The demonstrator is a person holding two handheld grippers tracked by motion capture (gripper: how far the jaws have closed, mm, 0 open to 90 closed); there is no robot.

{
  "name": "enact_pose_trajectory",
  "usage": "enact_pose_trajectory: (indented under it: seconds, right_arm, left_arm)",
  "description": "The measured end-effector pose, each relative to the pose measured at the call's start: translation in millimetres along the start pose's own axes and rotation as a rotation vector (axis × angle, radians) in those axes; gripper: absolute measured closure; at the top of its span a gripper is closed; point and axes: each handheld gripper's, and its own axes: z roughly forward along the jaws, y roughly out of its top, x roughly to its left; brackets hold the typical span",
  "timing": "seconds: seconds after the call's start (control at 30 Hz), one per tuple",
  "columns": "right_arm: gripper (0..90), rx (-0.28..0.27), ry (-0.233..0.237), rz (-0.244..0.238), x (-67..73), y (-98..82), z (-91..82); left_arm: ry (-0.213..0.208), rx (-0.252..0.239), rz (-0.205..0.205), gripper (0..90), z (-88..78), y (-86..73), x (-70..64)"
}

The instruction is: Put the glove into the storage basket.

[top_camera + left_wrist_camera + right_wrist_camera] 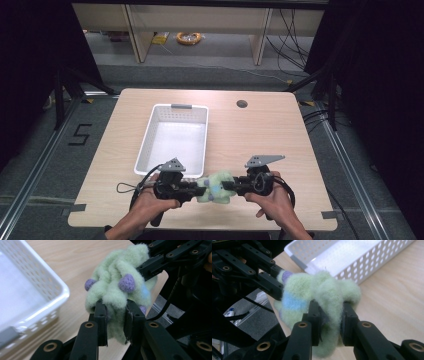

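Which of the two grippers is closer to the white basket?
The left gripper. It grips the fuzzy green toy just below the basket's near corner, while the right gripper holds the toy's other side, farther right.

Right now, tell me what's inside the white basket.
The white basket looks empty: its bare floor shows in the high view. The near inner corner is hidden by the left gripper, which, with the right gripper, clamps the green fuzzy toy.

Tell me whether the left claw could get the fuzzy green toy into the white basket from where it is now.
Probably yes: the left claw grips the fuzzy green toy beside the white basket, whose top is open. But the right claw also grips it.
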Motion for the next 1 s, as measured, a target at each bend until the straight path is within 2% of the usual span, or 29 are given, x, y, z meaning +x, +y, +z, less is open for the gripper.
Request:
enact_pose_trajectory:
  seconds: [0.03, 0.07, 0.13, 0.17, 0.27, 0.3, 0.33, 0.37, 0.4, 0.43, 0.6, 0.73, 0.8, 1.0]
  right_arm:
    - [75.0, 0.006, -0.002, -0.011, 0.4, 3.6, -0.2]
    - [74.9, 0.005, 0.017, -0.018, 0.3, 8.2, 0.5]
    - [75.0, 0.007, 0.011, -0.008, 1.7, 19.8, 0.6]
    - [75.0, 0.002, 0.013, -0.032, 0.1, 23.3, 1.6]
    - [75.0, 0.005, 0.006, -0.039, 2.4, 38.4, 5.1]
    - [75.0, 0.005, 0.01, -0.023, 4.4, 43.1, 6.3]
    - [75.0, 0.005, 0.016, -0.046, 2.4, 48.5, 7.9]
    - [75.0, 0.011, 0.005, -0.04, 2.6, 53.3, 8.6]
    - [75.0, 0.011, 0.008, -0.049, 1.3, 59.1, 11.5]
    - [75.0, 0.006, 0.016, -0.039, 1.7, 67.4, 17.2]
    - [75.0, 0.03, -0.008, -0.06, 1.0, 82.6, 28.6]
    - [75.0, 0.038, 0.003, -0.055, 1.7, 98.0, 45.2]
    - [75.0, 0.042, 0.0, -0.052, 2.3, 101.1, 48.4]
    - [74.9, 0.057, -0.008, -0.032, 1.9, 113.1, 74.6]
  left_arm:
    - [-0.009, -0.003, -0.003, 74.0, -2.8, 2.5, 2.5]
    - [0.003, -0.006, -0.005, 74.0, -5.6, 5.1, 3.7]
    - [0.013, -0.005, -0.003, 74.0, -10.7, 10.8, 7.5]
    - [0.007, -0.004, -0.003, 74.0, -13.3, 14.0, 10.1]
    - [0.033, -0.01, -0.008, 74.0, -21.7, 22.9, 16.0]
    - [0.035, -0.006, -0.009, 74.0, -24.5, 25.7, 18.5]
    - [0.045, -0.015, -0.014, 74.0, -26.8, 28.1, 20.5]
    - [0.045, -0.008, -0.012, 74.0, -29.8, 31.5, 23.9]
    - [0.055, -0.01, -0.015, 74.0, -31.7, 33.9, 26.5]
    - [0.077, -0.012, -0.018, 73.9, -33.2, 35.8, 28.9]
    - [0.108, 0.009, -0.032, 74.0, -39.2, 43.1, 44.1]
    - [0.131, 0.03, -0.057, 74.0, -46.8, 47.0, 58.5]
    - [0.143, 0.039, -0.068, 74.0, -49.8, 48.2, 65.8]
    - [0.173, 0.059, -0.117, 74.0, -51.9, 47.0, 89.9]
